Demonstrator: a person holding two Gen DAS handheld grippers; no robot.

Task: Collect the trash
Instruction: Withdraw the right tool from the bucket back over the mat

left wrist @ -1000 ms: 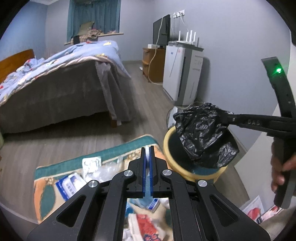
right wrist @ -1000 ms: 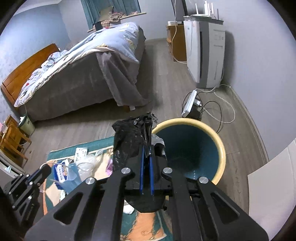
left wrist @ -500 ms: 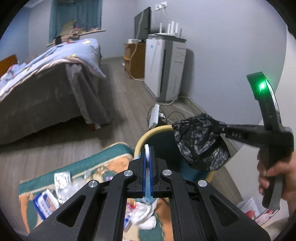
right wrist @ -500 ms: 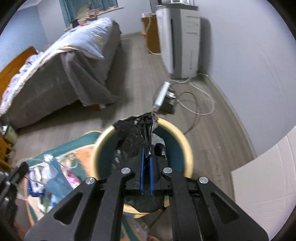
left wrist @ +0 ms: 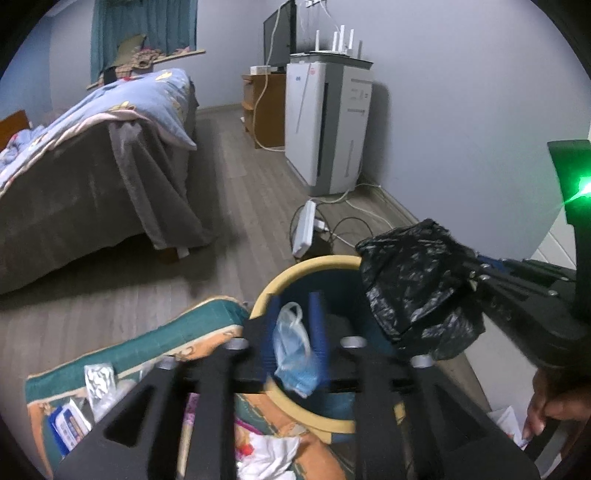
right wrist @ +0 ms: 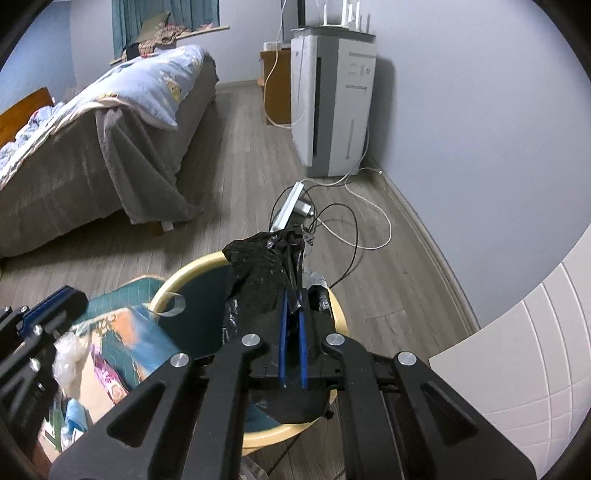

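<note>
My left wrist camera: sits behind left claw, looks forward and down along fingers, close over bin rim and rug. My right wrist camera: same setup behind right claw, tilted down, close above bin. Shared by both: bin, rug edge, bed, white appliance, power strip, black bag. Left view catches right claw from side; right view catches left claw at lower left.

Home bedroom: bed, curtained window, TV.
</note>
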